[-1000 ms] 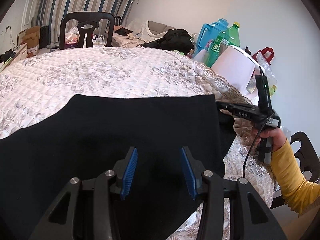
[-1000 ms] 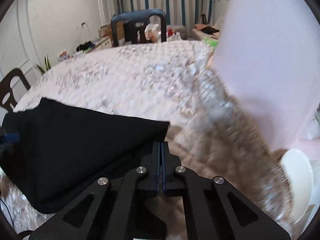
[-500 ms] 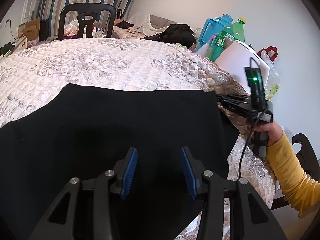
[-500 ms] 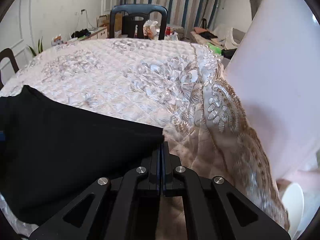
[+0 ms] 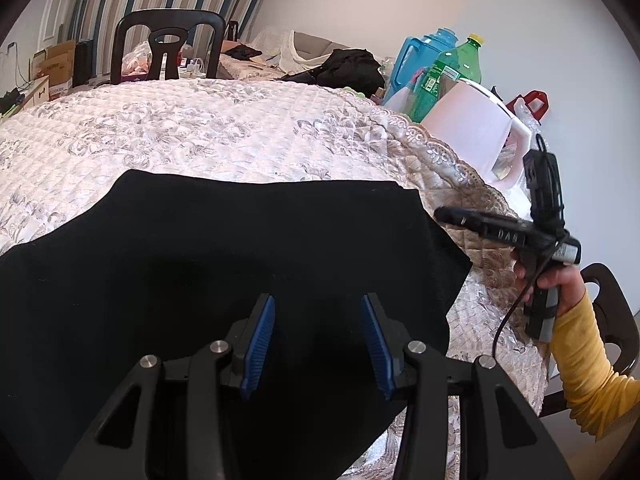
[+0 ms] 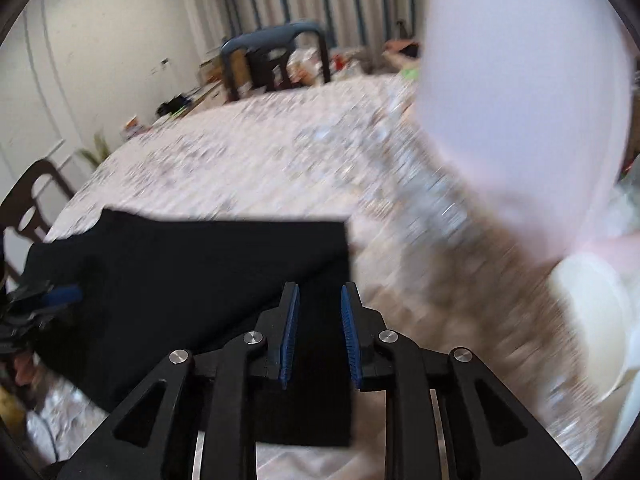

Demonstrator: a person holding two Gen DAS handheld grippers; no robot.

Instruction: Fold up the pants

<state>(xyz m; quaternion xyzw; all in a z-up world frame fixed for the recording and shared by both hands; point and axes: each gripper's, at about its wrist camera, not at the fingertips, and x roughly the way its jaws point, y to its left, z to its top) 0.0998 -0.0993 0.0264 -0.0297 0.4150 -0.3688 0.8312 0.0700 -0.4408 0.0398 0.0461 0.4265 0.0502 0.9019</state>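
The black pants [image 5: 248, 264] are lying folded flat on the near part of a table, over a quilted white tablecloth [image 5: 192, 128] with a grey flower pattern; their far edge is running straight across the cloth, and their right corner is reaching the table's lace-trimmed right edge; the left gripper [image 5: 317, 344] is hovering above the near part of the pants with its blue pads standing moderately apart, nothing pinched between them; the right gripper [image 6: 317, 334] is opening, its jaws narrow but parting, with the dark cloth lying beneath the gap and the pads not pressing on it; in the left wrist view that tool is sitting just beyond the pants' right corner, gripped by a hand [image 5: 560, 280] coming out of a yellow sleeve [image 5: 592, 376]; a dark chair [image 5: 168, 52] is standing at the far side of the table; a blue jug [image 5: 424, 60] and a green bottle [image 5: 456, 68] are standing off to the far right, beside a large white container [image 5: 472, 128]; the right wrist view is blurred.
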